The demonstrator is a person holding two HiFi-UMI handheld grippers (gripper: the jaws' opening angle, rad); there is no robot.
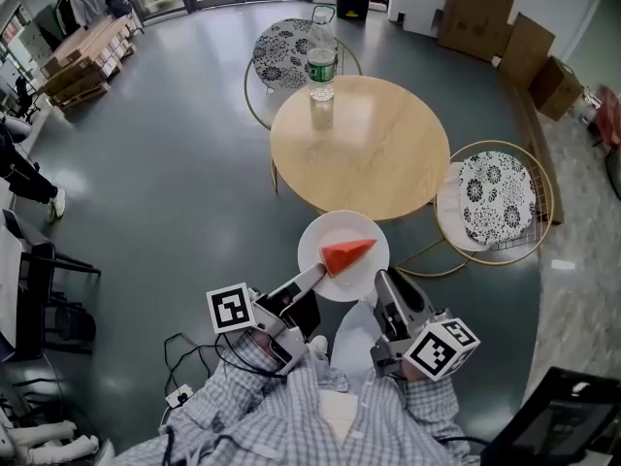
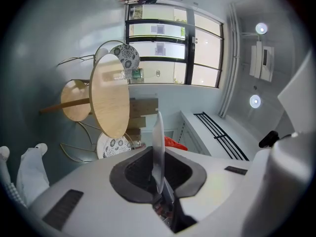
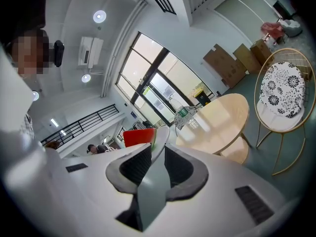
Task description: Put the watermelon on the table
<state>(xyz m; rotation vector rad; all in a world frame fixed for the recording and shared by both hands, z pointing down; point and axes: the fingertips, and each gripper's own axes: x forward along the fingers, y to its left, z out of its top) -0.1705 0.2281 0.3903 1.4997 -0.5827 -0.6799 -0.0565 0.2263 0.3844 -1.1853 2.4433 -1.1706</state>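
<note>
A red wedge of watermelon [image 1: 346,255] lies on a white plate [image 1: 328,233], held in the air just short of the round wooden table [image 1: 369,153]. My left gripper [image 1: 315,276] is shut on the plate's near left rim. My right gripper [image 1: 382,280] is shut on its near right rim. In the left gripper view the plate [image 2: 158,142] stands edge-on between the jaws, with the watermelon [image 2: 176,143] behind it. In the right gripper view the plate's rim [image 3: 157,174] runs between the jaws, with the watermelon [image 3: 138,137] to the left and the table [image 3: 222,122] beyond.
A plastic water bottle [image 1: 321,61] stands at the table's far edge. One wire chair with a patterned cushion [image 1: 289,49] sits behind the table, another [image 1: 496,198] to its right. Cardboard boxes [image 1: 480,13] lean at the back right. Cables [image 1: 189,357] lie on the grey floor.
</note>
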